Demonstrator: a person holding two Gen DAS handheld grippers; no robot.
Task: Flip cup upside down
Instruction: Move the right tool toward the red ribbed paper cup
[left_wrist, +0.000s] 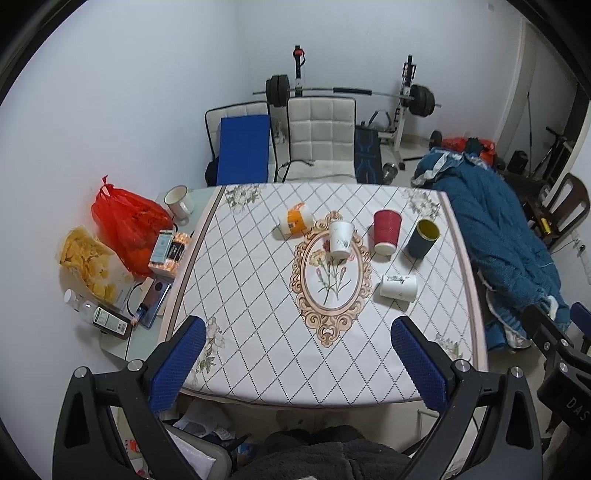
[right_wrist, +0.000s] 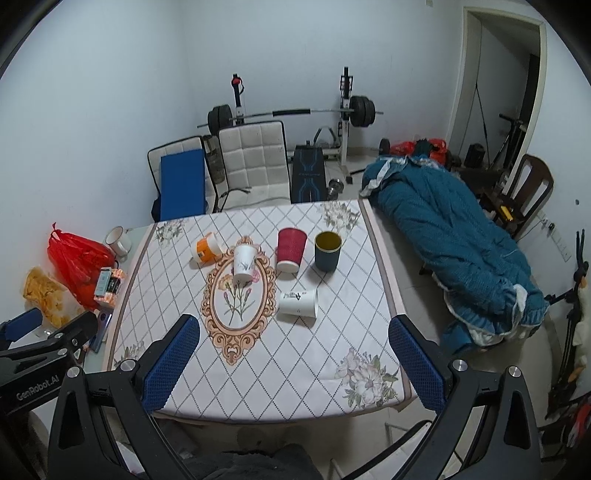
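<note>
**Five paper cups on the patterned table, both grippers held back at the near edge**

Nearest the viewer, the left gripper (left_wrist: 297, 363) and the right gripper (right_wrist: 293, 363) hang over the near edge of the table; each shows its blue-padded fingers (right_wrist: 171, 363) spread wide apart with nothing between them. Neither touches a cup.

Beyond them lies the white diamond-patterned tablecloth (right_wrist: 258, 369) with its oval floral medallion (right_wrist: 240, 295). The closest cup is a white paper cup lying on its side (right_wrist: 298, 302), just right of the medallion, its long axis running left to right across the table. Judged from both views, it sits ahead and slightly right of centre, nearer the right gripper than the left.

Farther on stand three upright cups in a row: a white paper cup with a sprig print (right_wrist: 243, 263) on the far rim of the medallion, a red ribbed paper cup (right_wrist: 290, 249), and a dark blue cup with a yellow interior (right_wrist: 327, 251), all mouths up. Left of these an orange-and-white cup (right_wrist: 207, 252) lies on its side.

The task names no particular cup. Each upright cup's long axis is vertical, so a side-on grasp followed by a half-turn of the wrist would probably invert it; the red and dark blue cups lie toward the right gripper.

On the far left an enamel mug (right_wrist: 119, 239) and a red plastic bag (right_wrist: 77, 258) sit off the cloth.
</note>
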